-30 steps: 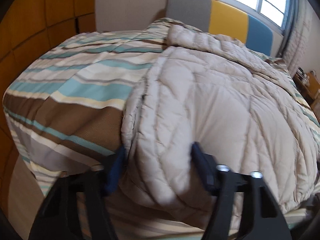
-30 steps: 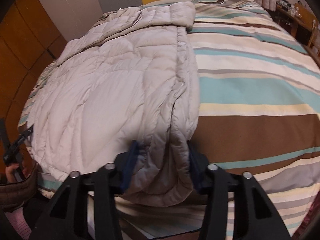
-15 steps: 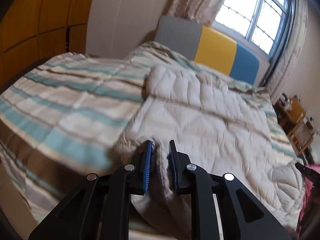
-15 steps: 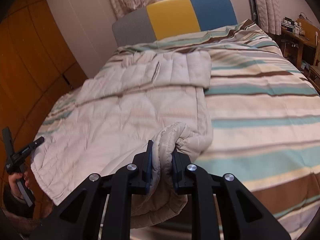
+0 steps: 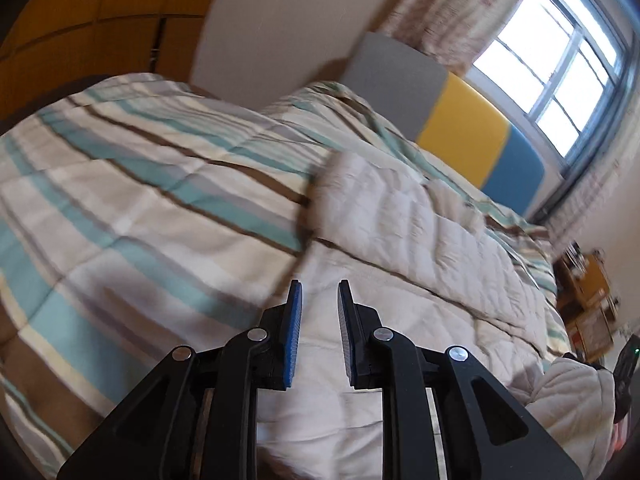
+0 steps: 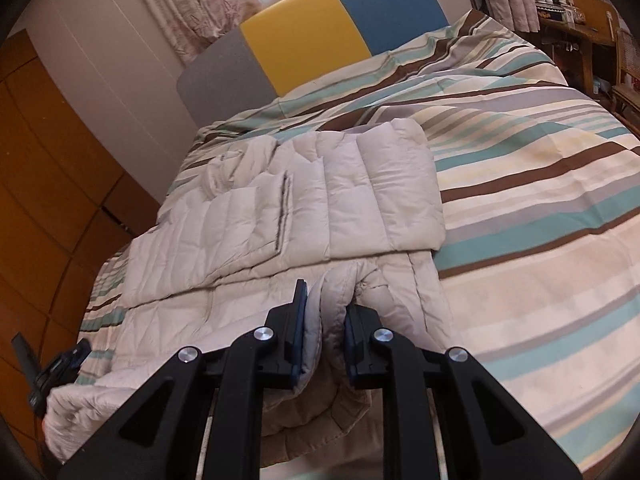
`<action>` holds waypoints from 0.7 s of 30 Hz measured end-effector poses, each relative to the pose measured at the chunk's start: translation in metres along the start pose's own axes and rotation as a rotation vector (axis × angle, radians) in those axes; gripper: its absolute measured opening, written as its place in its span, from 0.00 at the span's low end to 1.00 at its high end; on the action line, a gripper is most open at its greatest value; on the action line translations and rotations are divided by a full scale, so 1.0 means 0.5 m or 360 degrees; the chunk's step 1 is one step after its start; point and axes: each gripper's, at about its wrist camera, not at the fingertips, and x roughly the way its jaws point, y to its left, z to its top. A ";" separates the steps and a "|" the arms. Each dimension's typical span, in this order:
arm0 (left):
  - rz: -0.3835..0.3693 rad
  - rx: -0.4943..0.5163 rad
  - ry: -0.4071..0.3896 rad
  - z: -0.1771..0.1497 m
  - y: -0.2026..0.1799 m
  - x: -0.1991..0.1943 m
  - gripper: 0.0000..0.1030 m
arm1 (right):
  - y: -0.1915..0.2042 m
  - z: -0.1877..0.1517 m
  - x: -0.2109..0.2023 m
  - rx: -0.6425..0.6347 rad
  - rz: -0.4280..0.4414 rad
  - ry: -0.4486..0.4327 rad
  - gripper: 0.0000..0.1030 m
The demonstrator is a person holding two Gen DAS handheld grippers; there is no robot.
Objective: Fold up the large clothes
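A large beige quilted down coat (image 6: 280,216) lies on the striped bed; it also shows in the left wrist view (image 5: 420,248). My right gripper (image 6: 325,304) is shut on a bunched lower hem corner of the coat and holds it lifted over the coat's body. My left gripper (image 5: 318,300) is shut on the other hem corner, with beige fabric between and under its blue pads. The left wrist view is blurred by motion. The left gripper and its hand show at the lower left of the right wrist view (image 6: 56,364).
The bed (image 6: 540,208) has a striped teal, brown and cream cover. A grey, yellow and blue headboard (image 6: 320,28) stands under the window. Orange wardrobe doors (image 6: 44,184) line the left side. A wooden desk with clutter (image 6: 580,12) stands at the right.
Both grippers closed on the coat's lower hem corners, then lifted and carried them forward toward the headboard. The lower part of the coat now folds up over its body.
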 end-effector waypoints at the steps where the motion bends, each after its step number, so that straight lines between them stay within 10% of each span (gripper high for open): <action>1: 0.0002 -0.0058 -0.0026 0.006 0.024 -0.013 0.25 | -0.004 0.005 0.018 0.0011 -0.0017 0.0012 0.14; 4: 0.0058 -0.0193 -0.0137 0.018 0.086 -0.048 0.51 | -0.028 0.021 0.074 0.0102 -0.0063 0.0046 0.14; 9: 0.0246 -0.0244 -0.0183 0.009 0.163 -0.068 0.51 | -0.077 0.034 0.115 0.0281 -0.0108 0.0014 0.14; 17: 0.0194 0.0313 -0.0018 -0.124 0.082 -0.022 0.51 | -0.099 0.054 0.119 0.0348 -0.0091 -0.0019 0.15; 21: 0.0244 0.0333 0.0062 -0.166 0.113 -0.018 0.51 | -0.097 0.059 0.121 0.0355 -0.0090 -0.0010 0.16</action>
